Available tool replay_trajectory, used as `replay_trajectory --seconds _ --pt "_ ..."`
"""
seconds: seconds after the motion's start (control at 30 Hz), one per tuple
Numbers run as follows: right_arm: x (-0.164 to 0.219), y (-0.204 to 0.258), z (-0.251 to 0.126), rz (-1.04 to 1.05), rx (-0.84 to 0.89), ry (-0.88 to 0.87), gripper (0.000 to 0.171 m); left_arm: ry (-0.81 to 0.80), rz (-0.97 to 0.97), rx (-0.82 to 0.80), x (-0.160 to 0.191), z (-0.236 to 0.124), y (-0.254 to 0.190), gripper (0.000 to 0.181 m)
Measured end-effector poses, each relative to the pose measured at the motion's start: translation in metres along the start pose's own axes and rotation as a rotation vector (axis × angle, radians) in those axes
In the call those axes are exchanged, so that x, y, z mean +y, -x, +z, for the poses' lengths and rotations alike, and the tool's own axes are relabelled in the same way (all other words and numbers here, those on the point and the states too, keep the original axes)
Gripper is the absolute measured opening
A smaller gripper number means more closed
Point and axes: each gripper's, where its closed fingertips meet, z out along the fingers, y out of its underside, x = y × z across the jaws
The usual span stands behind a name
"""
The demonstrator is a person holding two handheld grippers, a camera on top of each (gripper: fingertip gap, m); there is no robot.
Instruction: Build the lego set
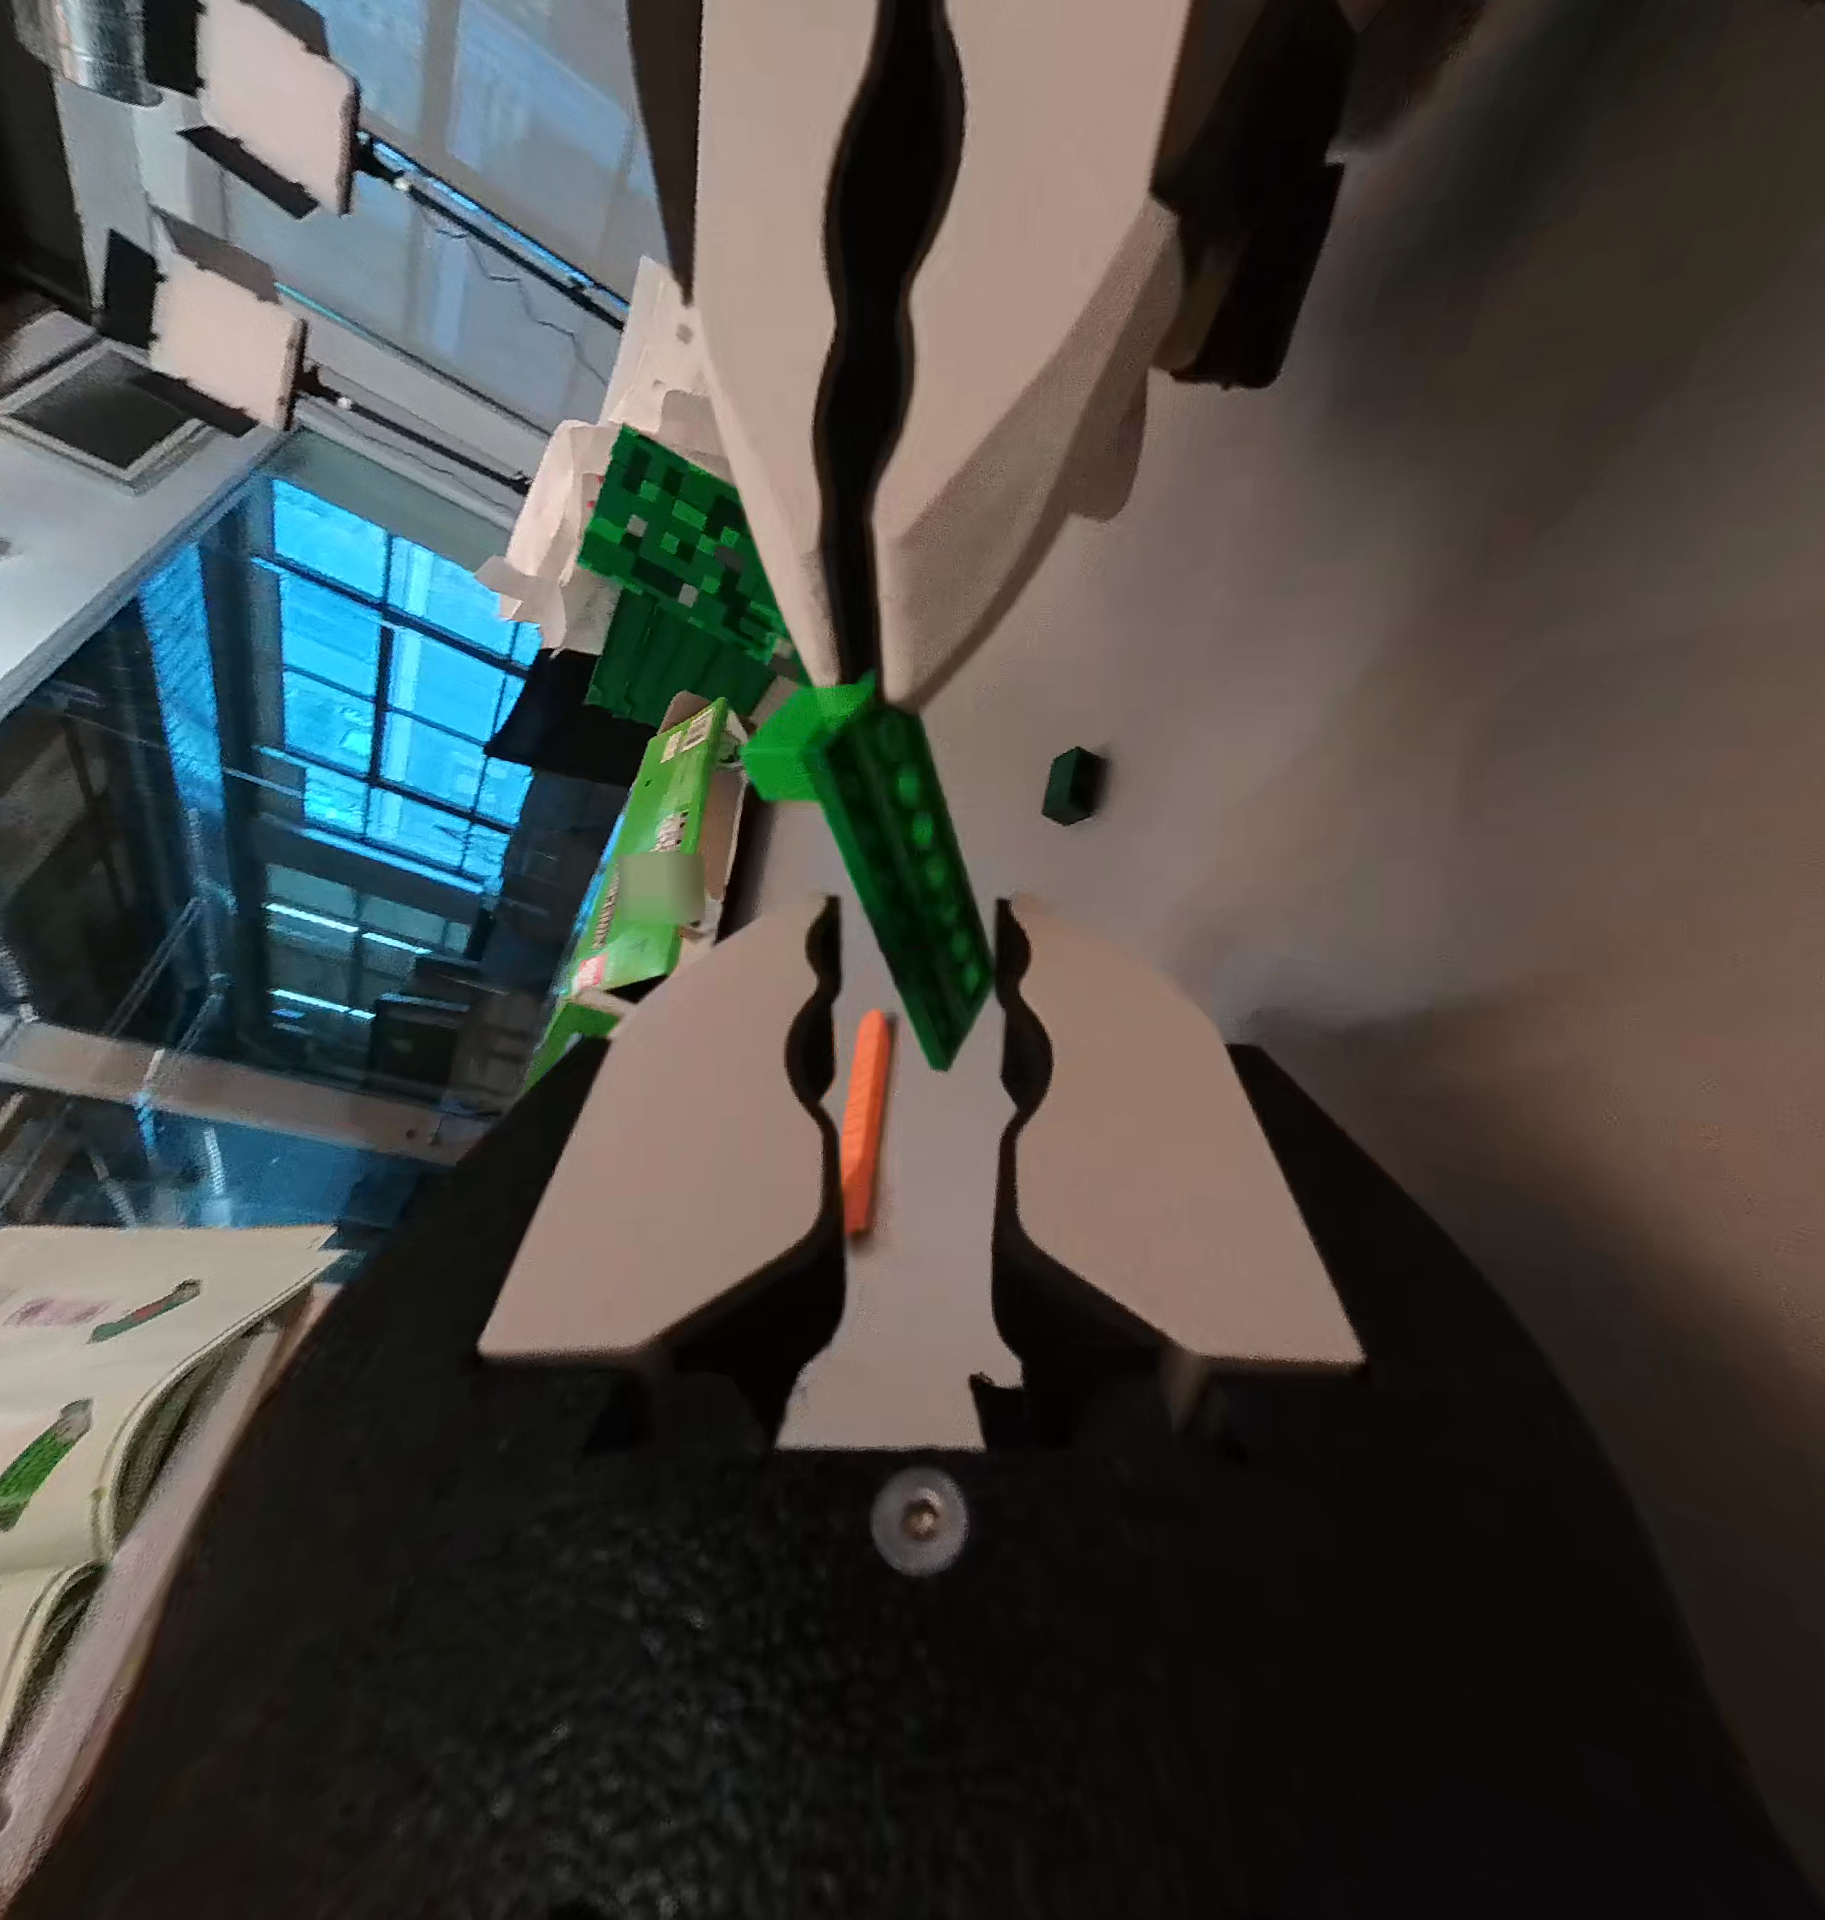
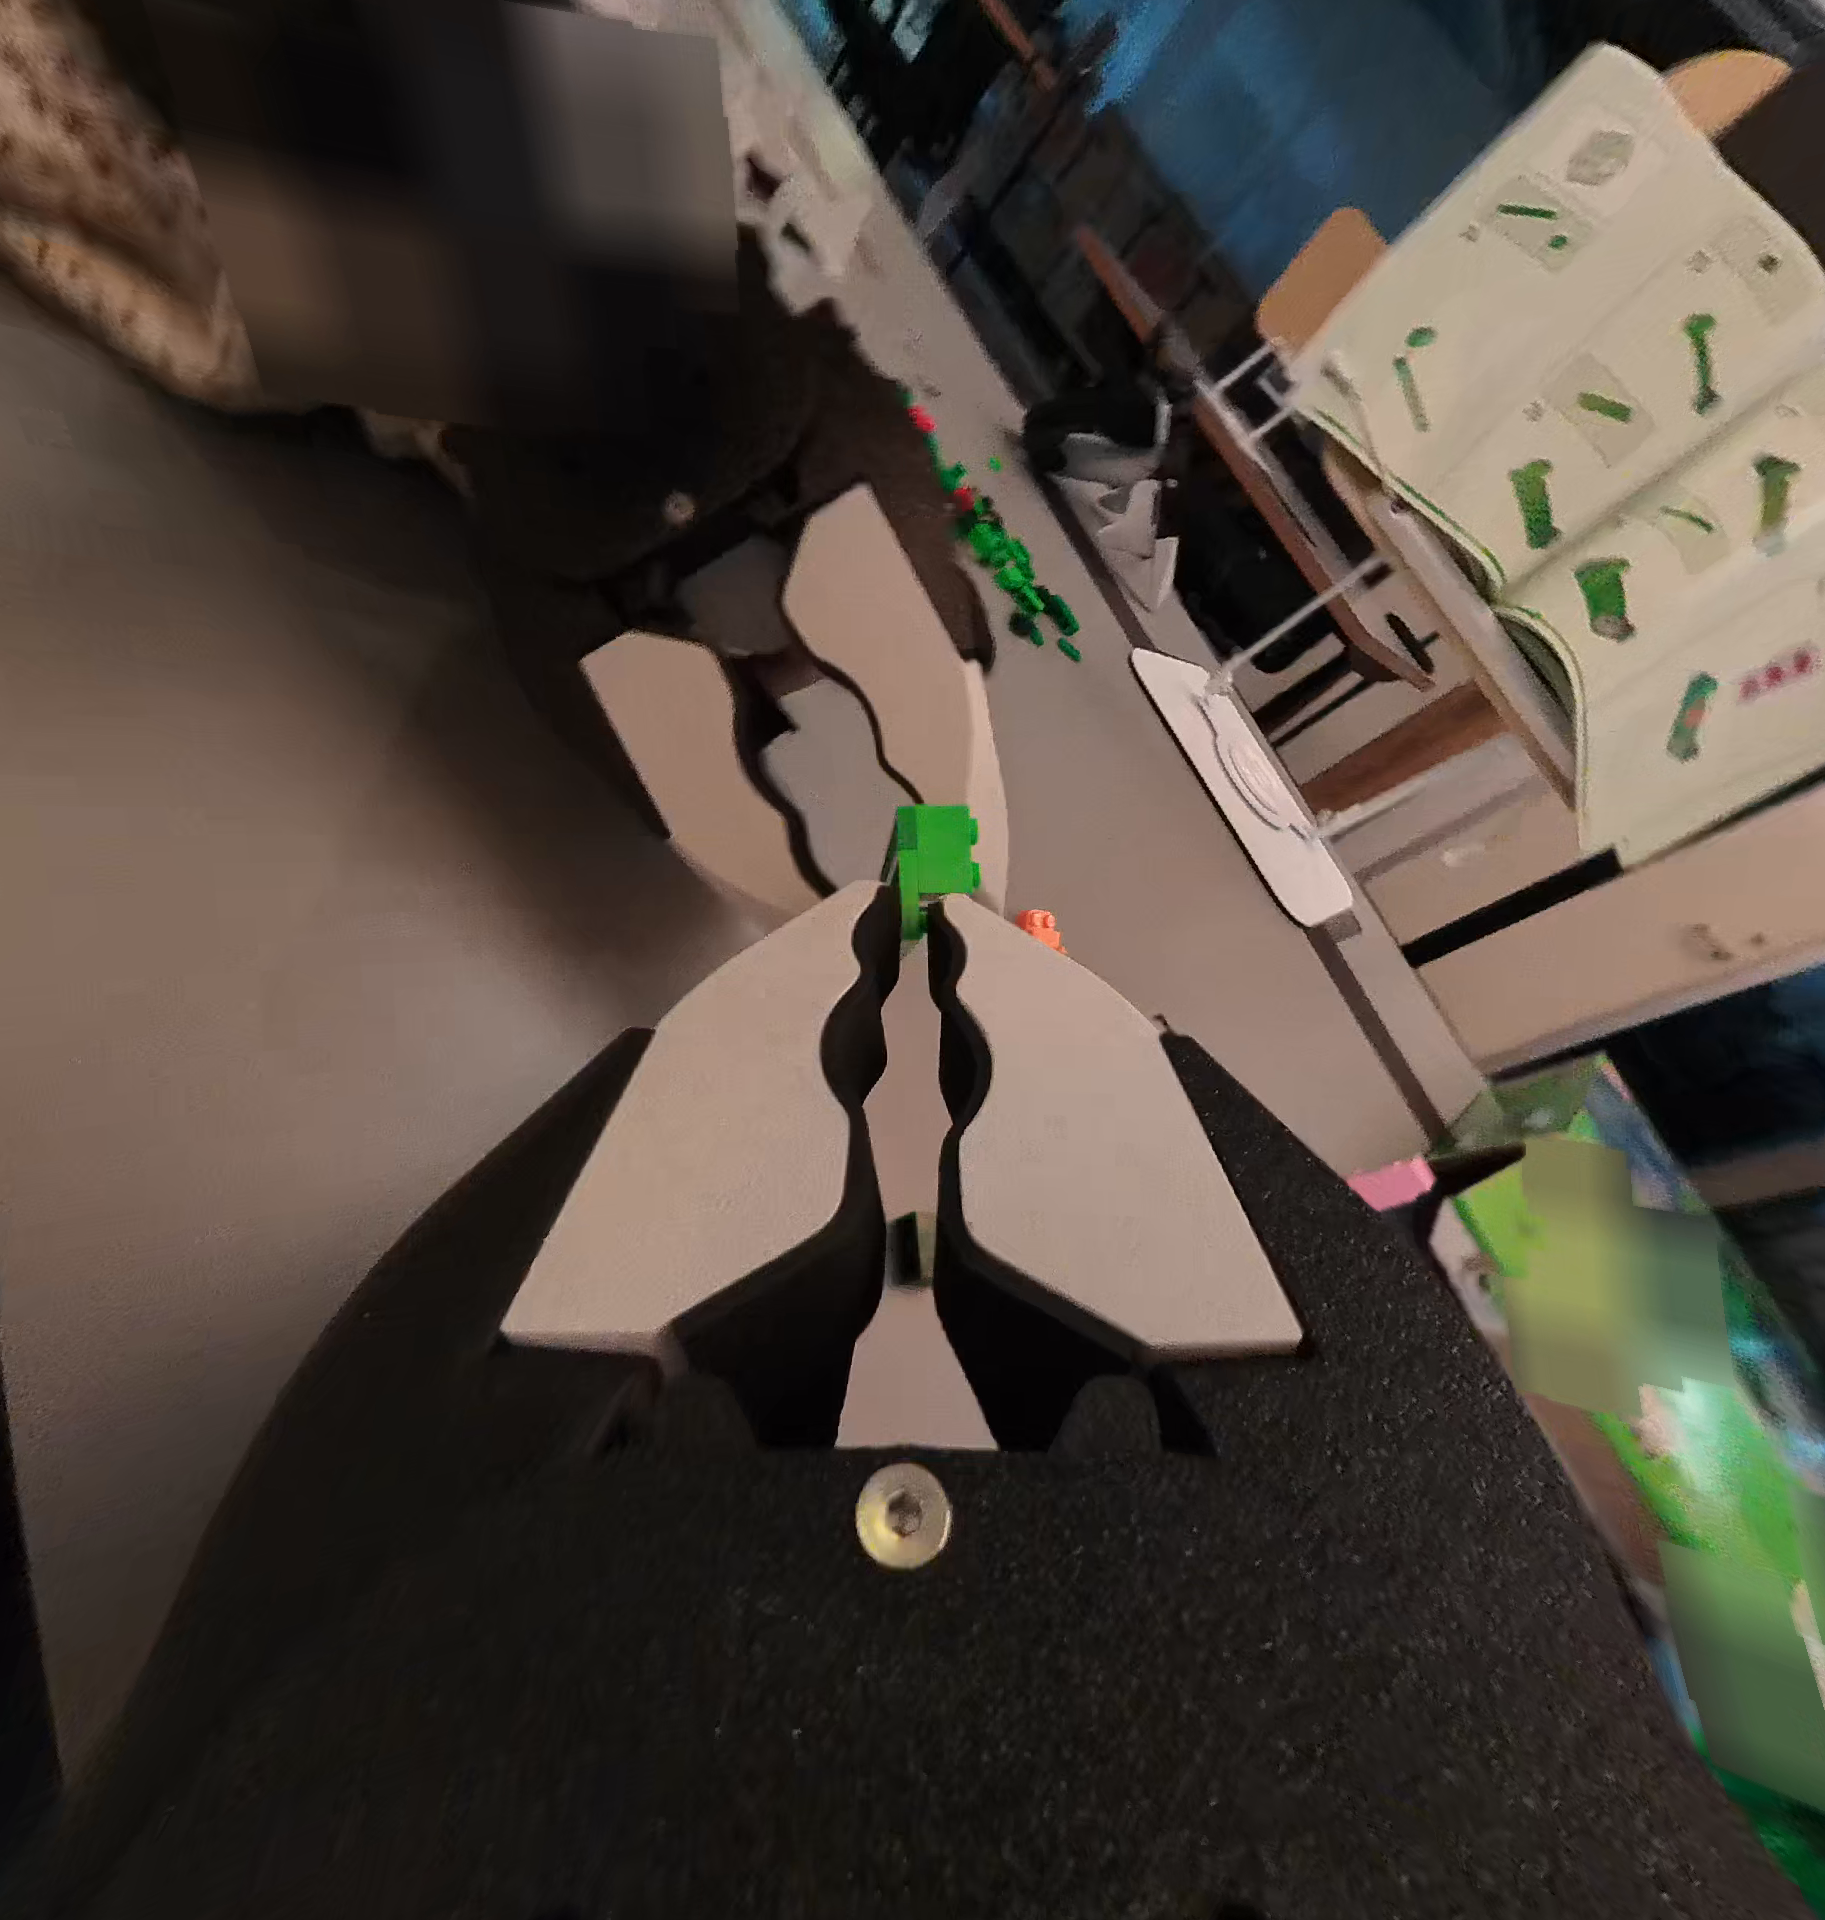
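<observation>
Left wrist view: the left hand-held gripper [image 1: 918, 914] is spread apart and empty, the green plate [image 1: 913, 883] reaching between its tips above the surface [image 1: 1407, 831].

Right wrist view: the right hand-held gripper [image 2: 916, 914] pinches that plate [image 2: 910, 902], a green brick [image 2: 937, 860] on its end.

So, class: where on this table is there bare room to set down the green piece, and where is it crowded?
Bare table lies beyond the small dark brick, away from the box. Another free strip lies between the orange piece and that brick. It is crowded by the box, and around the loose brick pile in the right wrist view.
</observation>
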Motion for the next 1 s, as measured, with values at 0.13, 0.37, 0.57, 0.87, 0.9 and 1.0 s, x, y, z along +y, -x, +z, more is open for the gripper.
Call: replay_trajectory --seconds 0.13,0.37,0.57,0.87,0.9,1.0 --pt "0.005 -0.027 -0.005 0.306 0.062 -0.113 0.004 0.0 -0.032 -0.093 0.001 -0.002 0.016 0.043" --pt "0.002 -0.048 -0.012 0.913 -0.264 -0.4 0.005 -0.059 -0.064 -0.301 -0.01 -0.019 0.052 0.051" --pt "-0.009 -0.049 -0.021 1.351 -0.957 -0.54 0.006 -0.125 0.077 -0.38 -0.034 -0.029 0.053 0.072" --pt "0.005 -0.068 0.005 1.382 -0.943 -0.503 0.0 -0.062 0.125 -0.305 -0.017 -0.022 0.042 0.065" --pt "0.009 -0.069 0.008 1.329 -0.865 -0.475 0.0 -0.046 0.107 -0.3 -0.012 -0.021 0.043 0.064" --pt "0.018 -0.068 0.009 1.173 -0.65 -0.361 0.006 -0.02 0.004 -0.288 0.001 -0.021 0.049 0.055"
